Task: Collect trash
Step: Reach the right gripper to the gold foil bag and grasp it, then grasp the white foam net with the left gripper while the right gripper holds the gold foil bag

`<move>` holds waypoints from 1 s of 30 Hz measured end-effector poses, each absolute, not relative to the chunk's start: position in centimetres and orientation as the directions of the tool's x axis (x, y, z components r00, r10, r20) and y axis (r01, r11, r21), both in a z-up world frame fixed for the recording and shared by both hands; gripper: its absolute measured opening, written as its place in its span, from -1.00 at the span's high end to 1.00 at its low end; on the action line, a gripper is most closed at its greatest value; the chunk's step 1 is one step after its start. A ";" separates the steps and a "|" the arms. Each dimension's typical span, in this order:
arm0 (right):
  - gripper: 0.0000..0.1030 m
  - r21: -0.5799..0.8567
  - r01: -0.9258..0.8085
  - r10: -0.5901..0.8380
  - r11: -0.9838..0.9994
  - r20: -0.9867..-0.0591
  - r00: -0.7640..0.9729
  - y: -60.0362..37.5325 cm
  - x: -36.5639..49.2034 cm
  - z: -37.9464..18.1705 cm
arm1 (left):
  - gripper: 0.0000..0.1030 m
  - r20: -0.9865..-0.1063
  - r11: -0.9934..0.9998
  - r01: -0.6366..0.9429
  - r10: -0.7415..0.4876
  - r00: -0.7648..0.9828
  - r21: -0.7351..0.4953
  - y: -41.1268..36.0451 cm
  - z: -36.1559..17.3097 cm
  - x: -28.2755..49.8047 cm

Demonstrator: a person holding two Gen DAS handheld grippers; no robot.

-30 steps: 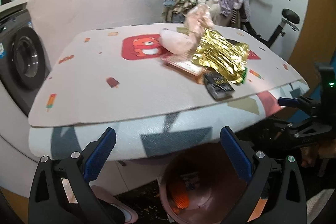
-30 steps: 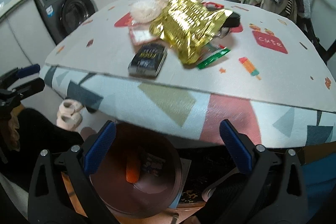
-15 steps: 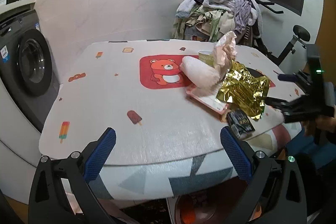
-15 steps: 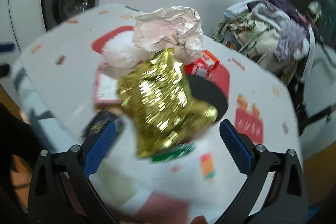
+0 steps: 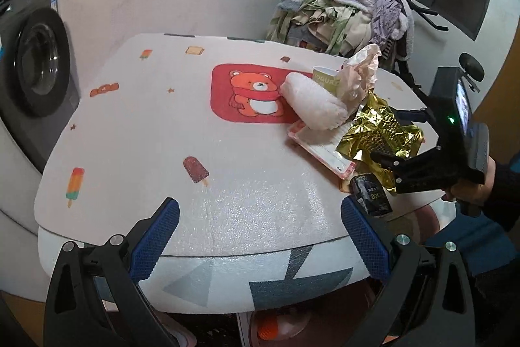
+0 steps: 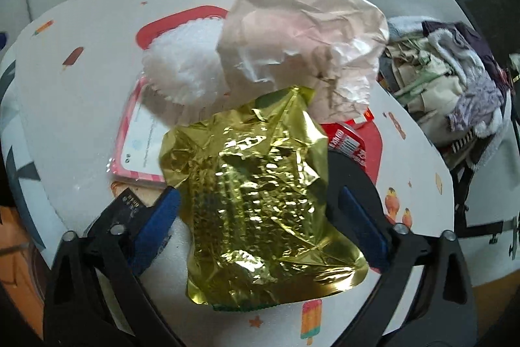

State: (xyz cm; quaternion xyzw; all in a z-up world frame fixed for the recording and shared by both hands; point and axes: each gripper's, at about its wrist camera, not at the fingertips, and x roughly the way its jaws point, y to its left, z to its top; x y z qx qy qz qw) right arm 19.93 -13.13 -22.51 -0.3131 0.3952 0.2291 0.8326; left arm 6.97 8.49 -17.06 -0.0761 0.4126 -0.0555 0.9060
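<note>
Both tongs stand wide apart, gripping nothing. Left tongs (image 5: 258,236) hover off the bench's (image 5: 136,132) near edge, facing a broad bare stretch of top. Right tongs (image 6: 260,217) straddle the gold foil wrapper (image 6: 260,194) near the bench's right edge, its long axis running along their blue pads (image 6: 364,220). Beyond it lie a crumpled paper bag (image 6: 302,41), a white foam sleeve (image 6: 185,67) and a pink card (image 6: 143,145).

Crinkled glossy gold foil wrapper (image 6: 260,194)
</note>
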 end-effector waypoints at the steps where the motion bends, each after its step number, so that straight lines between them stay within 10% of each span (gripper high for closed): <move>1: -0.44 -0.338 -0.635 0.138 0.695 -0.803 0.579 -13.2 19.7 -22.5 | -0.89 -0.736 0.982 0.039 -0.166 0.656 -0.187 8.5 -17.0 7.0; 19: -0.23 -0.133 -0.497 0.297 0.857 -0.661 0.689 -19.6 16.5 -15.8 | -0.59 -0.719 0.947 0.040 -0.269 0.641 -0.319 8.0 -16.3 10.4; 30: -0.23 -0.061 -0.401 0.282 0.914 -0.614 0.737 -23.4 15.7 -15.0 | -0.05 -0.676 0.802 -0.046 -0.470 0.567 -0.596 7.5 -17.9 21.3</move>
